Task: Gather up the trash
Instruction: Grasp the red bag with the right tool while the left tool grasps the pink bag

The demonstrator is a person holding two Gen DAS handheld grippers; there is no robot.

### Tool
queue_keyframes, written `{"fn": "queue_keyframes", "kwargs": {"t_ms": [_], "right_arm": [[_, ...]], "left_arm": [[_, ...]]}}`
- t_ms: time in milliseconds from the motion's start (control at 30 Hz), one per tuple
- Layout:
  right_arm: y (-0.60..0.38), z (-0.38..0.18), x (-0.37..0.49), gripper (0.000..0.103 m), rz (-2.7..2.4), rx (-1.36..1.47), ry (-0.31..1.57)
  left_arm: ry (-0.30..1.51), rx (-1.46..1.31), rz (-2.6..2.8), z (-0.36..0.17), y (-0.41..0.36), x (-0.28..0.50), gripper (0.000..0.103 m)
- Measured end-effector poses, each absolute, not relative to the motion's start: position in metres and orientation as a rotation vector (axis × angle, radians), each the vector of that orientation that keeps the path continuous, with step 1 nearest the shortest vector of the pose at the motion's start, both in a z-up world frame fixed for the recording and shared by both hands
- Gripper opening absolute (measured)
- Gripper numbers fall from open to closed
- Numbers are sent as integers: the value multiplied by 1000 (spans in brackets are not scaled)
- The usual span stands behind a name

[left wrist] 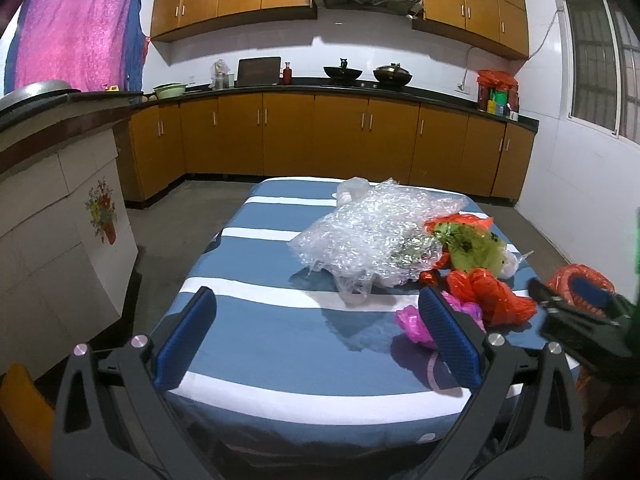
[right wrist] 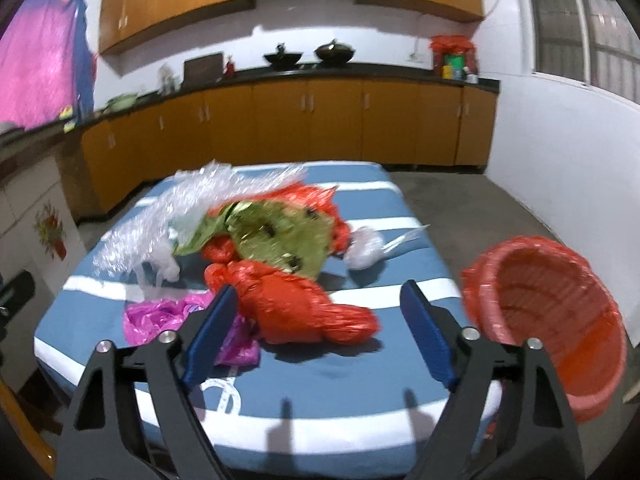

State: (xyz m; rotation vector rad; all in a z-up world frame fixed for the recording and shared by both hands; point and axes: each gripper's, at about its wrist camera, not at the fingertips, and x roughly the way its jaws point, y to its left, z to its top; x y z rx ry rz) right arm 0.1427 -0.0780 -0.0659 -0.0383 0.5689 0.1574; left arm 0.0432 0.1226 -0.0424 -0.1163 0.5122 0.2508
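Note:
A heap of trash lies on the blue and white striped table (left wrist: 260, 320) (right wrist: 320, 380): clear bubble wrap (left wrist: 368, 240) (right wrist: 172, 216), a green wrapper (left wrist: 472, 248) (right wrist: 280, 232), a crumpled red bag (left wrist: 492, 296) (right wrist: 304, 308), a pink bag (left wrist: 412, 320) (right wrist: 160, 316) and a small white bag (right wrist: 364, 252). My right gripper (right wrist: 320, 290) is open, and the red bag sits between its fingers without the pads touching it. My left gripper (left wrist: 316, 296) is open over bare cloth, its right finger beside the pink bag. A red basket (right wrist: 552, 320) (left wrist: 576, 280) stands tilted at the table's right edge.
Wooden kitchen cabinets (left wrist: 320, 136) and a dark counter with pots run along the back wall. A white counter with a flower sticker (left wrist: 100, 216) stands to the left. Grey floor surrounds the table. A window (left wrist: 592, 68) is on the right wall.

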Motion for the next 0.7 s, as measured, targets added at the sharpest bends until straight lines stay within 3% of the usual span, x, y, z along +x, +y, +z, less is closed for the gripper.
{"fn": "queue_keyframes", "kwargs": {"t_ms": [100, 433, 500, 600, 700], "right_arm": [[-68, -78, 158, 73, 177, -50, 610], [-53, -102, 181, 71, 167, -158, 642], [-54, -108, 185, 56, 164, -166, 665], [-57, -113, 188, 44, 162, -161, 676], [-61, -110, 186, 40, 163, -145, 660]], "left_arm": [[514, -118, 246, -45, 124, 45, 95], [540, -138, 232, -53, 126, 52, 94], [542, -133, 223, -54, 123, 54, 94], [540, -123, 204, -54, 117, 57, 94], [540, -117, 183, -55, 111, 60, 94]]}}
